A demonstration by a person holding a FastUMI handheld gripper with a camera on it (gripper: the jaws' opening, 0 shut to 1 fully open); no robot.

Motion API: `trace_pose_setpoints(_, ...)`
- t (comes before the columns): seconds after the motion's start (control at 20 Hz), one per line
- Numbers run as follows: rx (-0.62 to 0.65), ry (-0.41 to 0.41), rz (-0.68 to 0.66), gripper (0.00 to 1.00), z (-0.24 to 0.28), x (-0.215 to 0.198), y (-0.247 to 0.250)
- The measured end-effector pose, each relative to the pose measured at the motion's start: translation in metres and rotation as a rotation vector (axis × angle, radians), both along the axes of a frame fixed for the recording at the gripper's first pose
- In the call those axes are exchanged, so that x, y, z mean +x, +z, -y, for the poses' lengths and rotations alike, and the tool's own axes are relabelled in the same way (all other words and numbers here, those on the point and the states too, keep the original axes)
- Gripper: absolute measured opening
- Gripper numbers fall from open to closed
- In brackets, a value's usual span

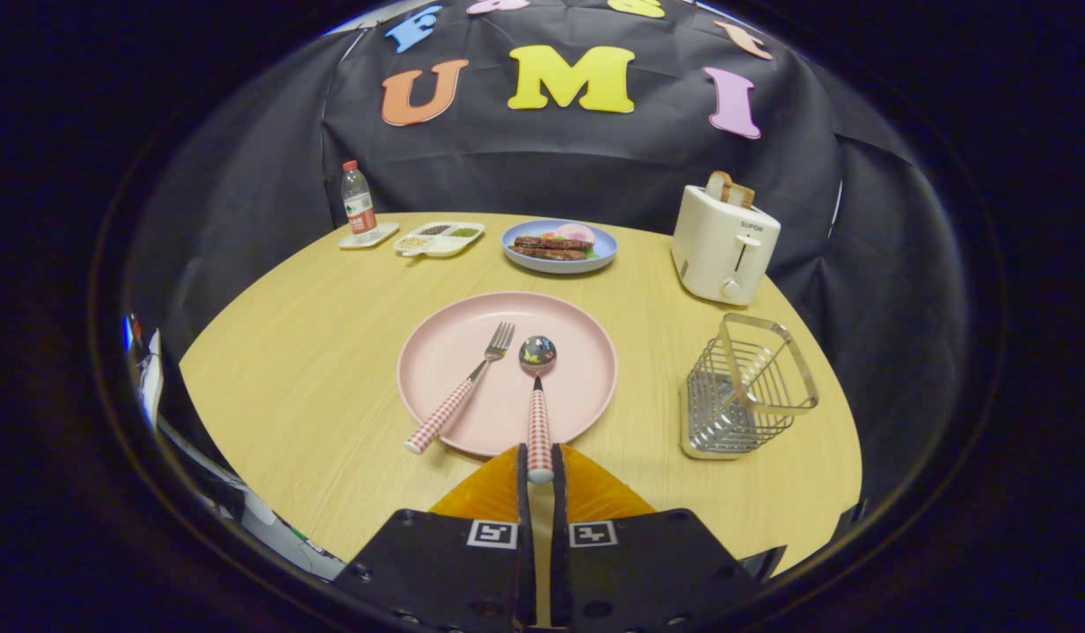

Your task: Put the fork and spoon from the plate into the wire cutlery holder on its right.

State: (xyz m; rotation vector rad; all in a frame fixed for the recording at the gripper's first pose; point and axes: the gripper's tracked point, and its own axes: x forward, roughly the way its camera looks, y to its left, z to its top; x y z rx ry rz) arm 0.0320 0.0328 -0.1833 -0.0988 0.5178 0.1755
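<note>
**A:** Where do we stand? Our gripper [539, 464] has its fingers drawn close, pinching the tail end of the spoon with the red-and-white checked handle and dark, shiny bowl [538, 406]. Both fingers look to be pressing on the handle tip, one from either side.

**B:** Agreed, so we are at the spoon's pickup. The spoon's bowl lies on the round pale pink plate [578, 325] straight ahead of our fingers, and its handle reaches back over the plate's near rim to us. We cannot tell whether it has left the plate at all.

**A:** And the fork with the matching checked handle and steel tines [466, 384]?

**B:** Untouched, we judge. It lies slantwise on the plate just ahead and to the left of our fingers, the handle end overhanging the rim onto the light wooden round table [314, 387].

**A:** Then the next move is toward the silver wire cutlery holder with the loop handle [743, 388], ahead and well off to our right, standing apart from the plate.

**B:** That calls for a lift clear of the plate, a swing right, and tipping the spoon upright so it goes in through the open top. We hold it only by the very end, so it may pivot; we should move gently.
</note>
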Motion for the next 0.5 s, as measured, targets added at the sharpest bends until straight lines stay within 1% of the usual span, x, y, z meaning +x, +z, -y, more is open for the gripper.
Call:
trace_pose_setpoints(0.1, 0.001, 0.006, 0.005, 0.07, 0.007, -0.003, 0.020)
trace_pose_setpoints(0.2, 0.009, 0.007, -0.005, 0.00, 0.015, -0.004, 0.038)
trace_pose_setpoints(0.3, 0.023, 0.012, -0.015, 0.00, 0.023, -0.010, 0.061)
trace_pose_setpoints(0.4, 0.036, 0.002, -0.031, 0.00, 0.041, -0.020, 0.088)
trace_pose_setpoints(0.5, 0.030, -0.029, -0.045, 0.00, 0.073, -0.031, 0.116)
